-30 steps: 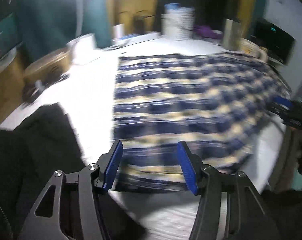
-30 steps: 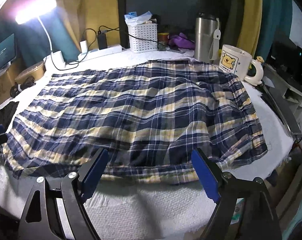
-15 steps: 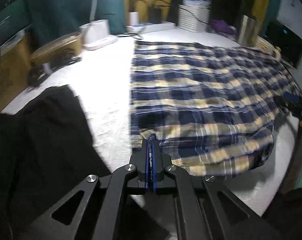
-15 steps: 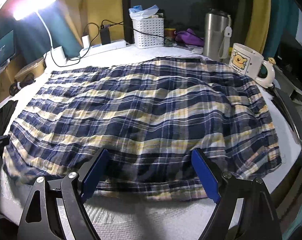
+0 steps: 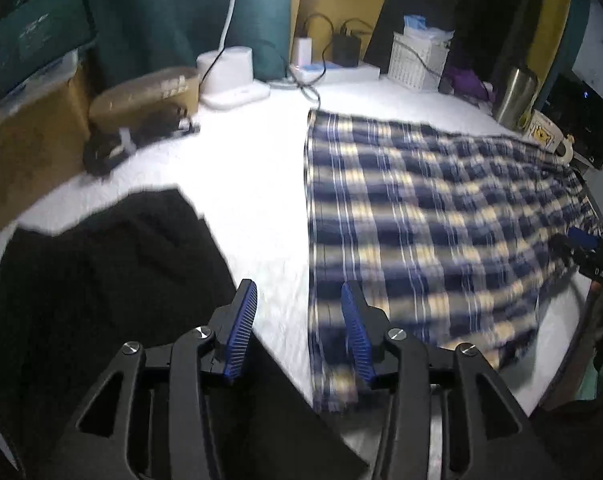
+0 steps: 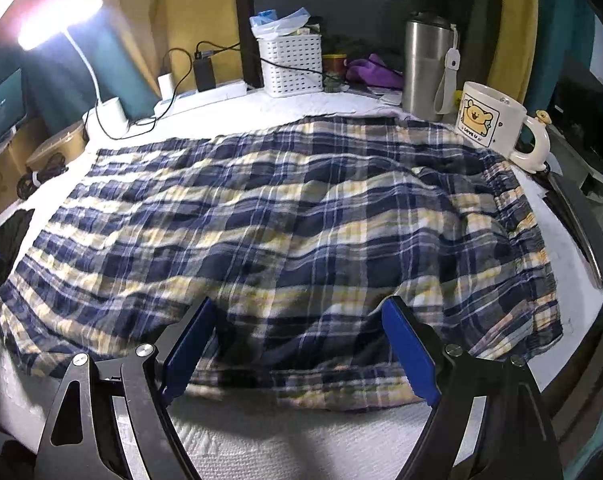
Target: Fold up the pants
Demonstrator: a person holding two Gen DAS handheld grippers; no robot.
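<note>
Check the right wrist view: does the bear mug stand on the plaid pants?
No, the bear mug stands on the white cover, beside the plaid pants.

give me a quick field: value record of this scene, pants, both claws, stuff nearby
garment: plaid pants, spread flat on the white table cover
left claw: open, empty, over the pants' hem edge
right claw: open, empty, over the near long edge
other cloth: black garment left of the pants
near waistband: bear mug, steel tumbler
back edge: white basket, power strip
fold state: no fold across its length yet
</note>
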